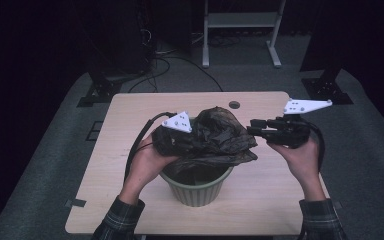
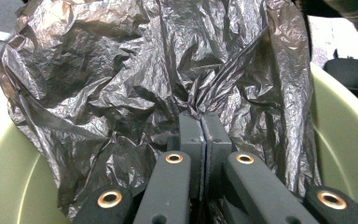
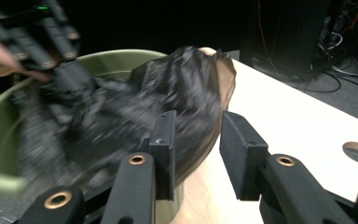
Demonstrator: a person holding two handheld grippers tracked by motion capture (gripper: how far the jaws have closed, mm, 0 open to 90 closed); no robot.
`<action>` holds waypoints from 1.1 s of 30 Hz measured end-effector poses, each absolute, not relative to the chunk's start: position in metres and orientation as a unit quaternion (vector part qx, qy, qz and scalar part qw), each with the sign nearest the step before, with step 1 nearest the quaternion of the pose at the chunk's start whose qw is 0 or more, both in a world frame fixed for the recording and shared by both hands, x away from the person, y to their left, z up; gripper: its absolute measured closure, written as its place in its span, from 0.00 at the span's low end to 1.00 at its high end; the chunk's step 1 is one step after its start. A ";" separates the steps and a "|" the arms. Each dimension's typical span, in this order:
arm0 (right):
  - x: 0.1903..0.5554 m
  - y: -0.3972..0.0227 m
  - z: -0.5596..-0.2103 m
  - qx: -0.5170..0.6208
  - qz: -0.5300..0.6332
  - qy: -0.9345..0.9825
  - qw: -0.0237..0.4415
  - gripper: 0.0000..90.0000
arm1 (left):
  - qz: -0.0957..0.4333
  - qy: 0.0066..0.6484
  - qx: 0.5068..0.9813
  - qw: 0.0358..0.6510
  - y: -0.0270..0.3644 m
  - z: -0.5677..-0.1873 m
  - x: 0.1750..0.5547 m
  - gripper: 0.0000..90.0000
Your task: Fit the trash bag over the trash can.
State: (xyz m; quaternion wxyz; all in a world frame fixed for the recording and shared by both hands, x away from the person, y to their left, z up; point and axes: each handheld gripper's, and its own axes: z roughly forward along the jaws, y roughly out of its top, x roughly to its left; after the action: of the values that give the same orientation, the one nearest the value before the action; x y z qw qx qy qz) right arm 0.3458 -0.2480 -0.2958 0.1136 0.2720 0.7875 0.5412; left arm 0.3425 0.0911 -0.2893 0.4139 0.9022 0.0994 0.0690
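Observation:
A crumpled black plastic bag point(image 1: 215, 132) is draped over the mouth of a pale green bin point(image 1: 195, 192) on the wooden table point(image 1: 130, 115). My left gripper point(image 1: 182, 140) is at the bag's left side, its pads pinched tight on a fold of the bag point(image 2: 121, 84) in the left gripper view, above the bin's rim point(image 2: 340, 121). My right gripper point(image 1: 252, 129) hovers just right of the bag, jaws apart. In the right gripper view nothing lies between its fingers point(image 3: 198, 140); the bag point(image 3: 168, 93) sits behind the left pad, and the left gripper point(image 3: 70, 70) is blurred beyond.
A round cable hole point(image 1: 234, 105) lies in the table's far edge, right of centre. Black stands, loose cables and a white frame point(image 1: 240, 30) are on the floor behind the table. Bare tabletop stretches right of the bin point(image 3: 0, 126).

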 end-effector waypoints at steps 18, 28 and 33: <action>0.296 -0.262 -0.324 0.241 0.555 0.794 0.062 0.65 | 0.071 0.117 0.897 0.420 0.095 -0.289 0.346 0.99; 0.301 -0.253 -0.325 0.230 0.549 0.801 0.067 0.99 | 0.067 0.122 0.880 0.454 0.112 -0.281 0.339 0.99; 0.302 -0.269 -0.324 0.247 0.551 0.793 0.083 1.00 | 0.072 0.128 0.870 0.470 0.135 -0.275 0.332 0.99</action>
State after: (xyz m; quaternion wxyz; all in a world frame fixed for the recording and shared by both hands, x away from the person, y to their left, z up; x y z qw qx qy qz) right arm 0.3021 -0.2693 -0.3243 0.0834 0.2472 0.7929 0.5507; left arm 0.3323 0.1350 -0.2750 0.4704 0.8702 0.1276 0.0724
